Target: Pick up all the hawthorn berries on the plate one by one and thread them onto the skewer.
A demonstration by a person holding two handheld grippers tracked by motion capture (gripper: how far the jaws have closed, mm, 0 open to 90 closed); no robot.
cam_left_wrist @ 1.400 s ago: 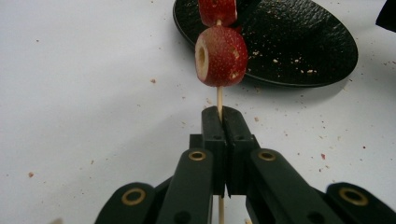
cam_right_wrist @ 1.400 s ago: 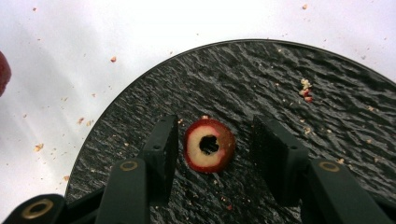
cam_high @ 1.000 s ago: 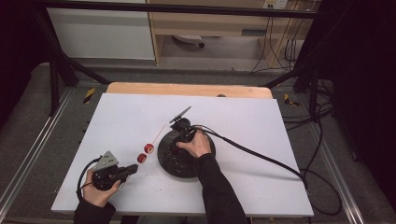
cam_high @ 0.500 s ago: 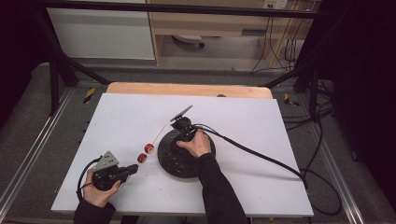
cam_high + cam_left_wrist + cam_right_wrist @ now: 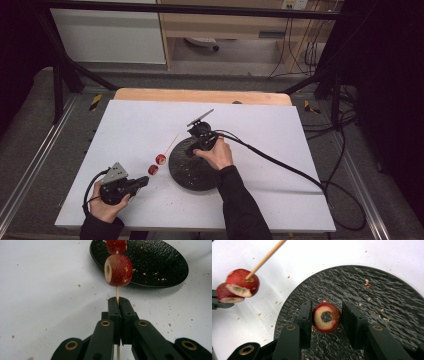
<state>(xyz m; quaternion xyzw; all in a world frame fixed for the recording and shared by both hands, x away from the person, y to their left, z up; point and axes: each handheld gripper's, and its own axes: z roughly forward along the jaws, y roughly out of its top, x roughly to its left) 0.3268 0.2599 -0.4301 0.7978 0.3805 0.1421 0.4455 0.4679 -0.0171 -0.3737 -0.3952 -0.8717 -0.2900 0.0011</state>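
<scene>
The left gripper (image 5: 117, 303) has its jaws pressed tight together on the near end of a thin wooden skewer (image 5: 117, 293), low at the left of the white table (image 5: 280, 125) in the high view. The skewer's long axis runs from that gripper up and to the right across the table (image 5: 170, 145), its free pointed end aimed toward the table's far side, and it sits tilted rather than flat. Two red cored fruit pieces (image 5: 118, 270) are threaded on it, one just beyond the jaws and the second (image 5: 116, 245) right behind it, their cut pale faces turned toward the gripper. The right gripper (image 5: 327, 315) hangs over the black textured plate (image 5: 387, 312), which lies just right of the skewer. Its jaws hold a third cored fruit piece (image 5: 326, 317) between them: the left pad touches it, while a narrow gap seems to show at the right pad, so the grip looks closed on it. The piece's cored hole faces the camera. Crumbs are scattered over the plate and table.
</scene>
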